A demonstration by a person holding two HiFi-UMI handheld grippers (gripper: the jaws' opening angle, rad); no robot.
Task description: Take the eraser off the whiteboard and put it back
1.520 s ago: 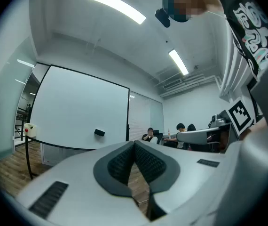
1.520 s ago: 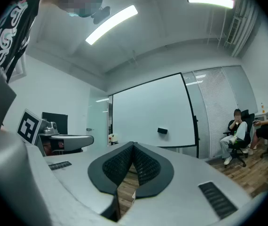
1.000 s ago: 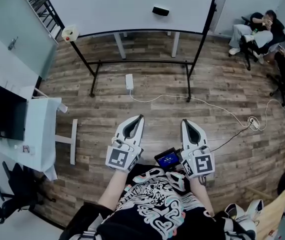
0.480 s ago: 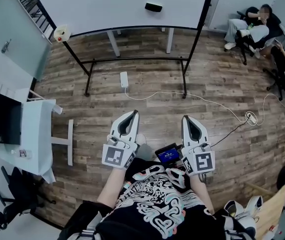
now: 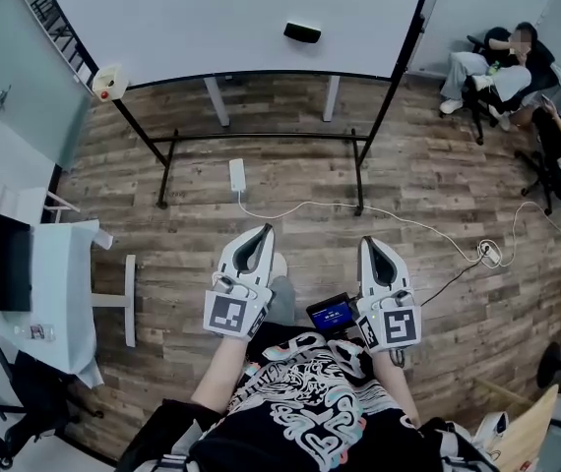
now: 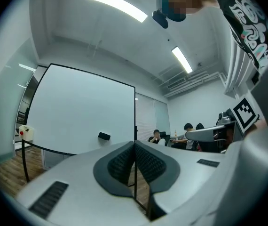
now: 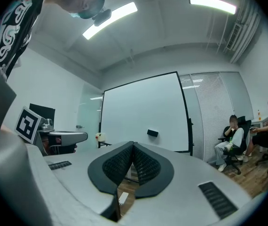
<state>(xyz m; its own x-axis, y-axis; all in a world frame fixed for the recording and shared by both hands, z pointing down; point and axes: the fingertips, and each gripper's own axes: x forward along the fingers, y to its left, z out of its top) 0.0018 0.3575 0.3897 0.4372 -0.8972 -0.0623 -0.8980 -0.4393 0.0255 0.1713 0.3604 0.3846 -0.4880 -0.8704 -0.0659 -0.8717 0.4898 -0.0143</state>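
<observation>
Facing the whiteboard, I hold left gripper and right gripper shut, empty. The eraser lies level, well ahead, between them.

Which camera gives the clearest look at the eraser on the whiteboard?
The head view: the eraser looks largest there, dark against the whiteboard, with nothing in front. Both gripper views show it too, only smaller, a dark block on the board.

You hold two grippers, the left gripper and the right gripper. Ahead of them: one whiteboard, one eraser, one power strip, two seated people.
</observation>
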